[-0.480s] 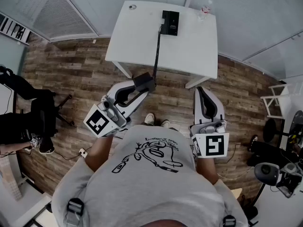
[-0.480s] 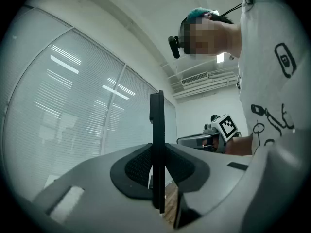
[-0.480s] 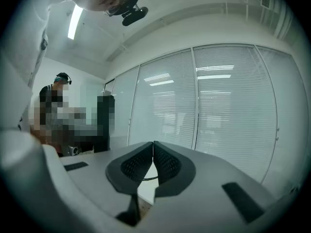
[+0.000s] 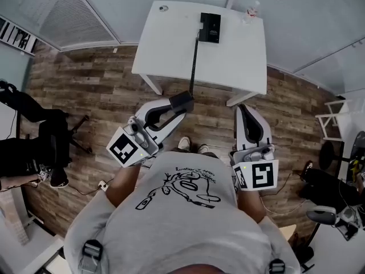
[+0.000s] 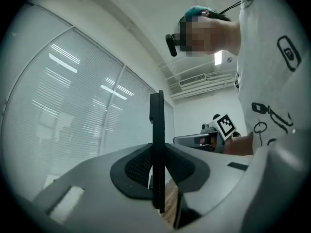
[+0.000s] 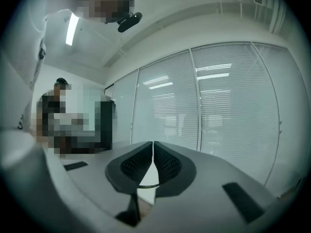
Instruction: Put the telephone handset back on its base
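Wood-plank flooring ran under a white worktop [image 4: 171, 44] set against glazed partitions with blinds, and the person stood a little back from its near edge. The black telephone base [image 4: 210, 27] sat toward the far side of that worktop, and its dark cord [image 4: 194, 61] ran from it across the white surface, over the near edge and down to the handset [image 4: 182, 100], which was off the base and held in the air above the floor, well short of the worktop. The left tongs [image 4: 175, 110] were partly closed with both pads pressed on the handset. In the left gripper view it stood edge-on between the ribbed pads as a thin dark slab rising above them. The right tongs [image 4: 245, 110] hung beside the person's other side with the pads shut together and nothing between them. The handset looked like hard, smooth plastic, so it was probably light and stiff and would not give under the pads, but it might slip or swivel if pinched near one end. A grip across the narrow middle of the grip bar, flat faces against the pads, seemed the safest hold. The cord looked fairly taut, so it would likely tug the handset toward the base and could catch on the worktop edge on the way in. Seating it would need the earpiece and mouthpiece lined up with the cradle hollows.
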Tool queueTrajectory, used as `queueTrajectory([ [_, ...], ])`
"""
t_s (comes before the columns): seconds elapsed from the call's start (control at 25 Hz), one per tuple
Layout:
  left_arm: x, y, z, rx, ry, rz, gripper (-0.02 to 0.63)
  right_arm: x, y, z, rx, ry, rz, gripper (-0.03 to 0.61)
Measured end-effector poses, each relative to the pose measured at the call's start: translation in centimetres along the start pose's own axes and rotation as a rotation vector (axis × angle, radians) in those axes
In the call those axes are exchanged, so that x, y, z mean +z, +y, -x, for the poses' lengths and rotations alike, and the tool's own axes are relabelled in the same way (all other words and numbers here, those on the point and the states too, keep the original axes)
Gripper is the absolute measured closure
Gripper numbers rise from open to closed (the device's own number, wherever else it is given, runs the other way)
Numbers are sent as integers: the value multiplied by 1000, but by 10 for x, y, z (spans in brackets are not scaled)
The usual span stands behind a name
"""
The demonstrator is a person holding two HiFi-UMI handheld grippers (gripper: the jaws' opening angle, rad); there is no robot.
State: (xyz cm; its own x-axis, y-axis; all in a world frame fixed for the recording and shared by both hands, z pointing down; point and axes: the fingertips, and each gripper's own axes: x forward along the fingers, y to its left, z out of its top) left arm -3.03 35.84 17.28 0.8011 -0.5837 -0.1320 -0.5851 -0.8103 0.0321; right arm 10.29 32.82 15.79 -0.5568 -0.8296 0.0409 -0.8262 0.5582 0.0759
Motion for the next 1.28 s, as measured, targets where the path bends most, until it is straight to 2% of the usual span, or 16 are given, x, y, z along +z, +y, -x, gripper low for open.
queueTrajectory([
  [0.24, 1, 10, 20, -23, -11, 9, 541, -1, 25, -6, -25, 1, -11, 572],
  [0.6, -5, 40, 26, -15, -3, 34, 541, -3, 29, -26, -38, 3, 0, 572],
  [0.96, -16, 57, -5, -24, 13, 42, 541, -12, -2, -43, -56, -4, -20, 572],
  [1.28, -22, 90, -66, -28, 31, 36, 541, -15, -66, -81, -53, -5, -45, 572],
])
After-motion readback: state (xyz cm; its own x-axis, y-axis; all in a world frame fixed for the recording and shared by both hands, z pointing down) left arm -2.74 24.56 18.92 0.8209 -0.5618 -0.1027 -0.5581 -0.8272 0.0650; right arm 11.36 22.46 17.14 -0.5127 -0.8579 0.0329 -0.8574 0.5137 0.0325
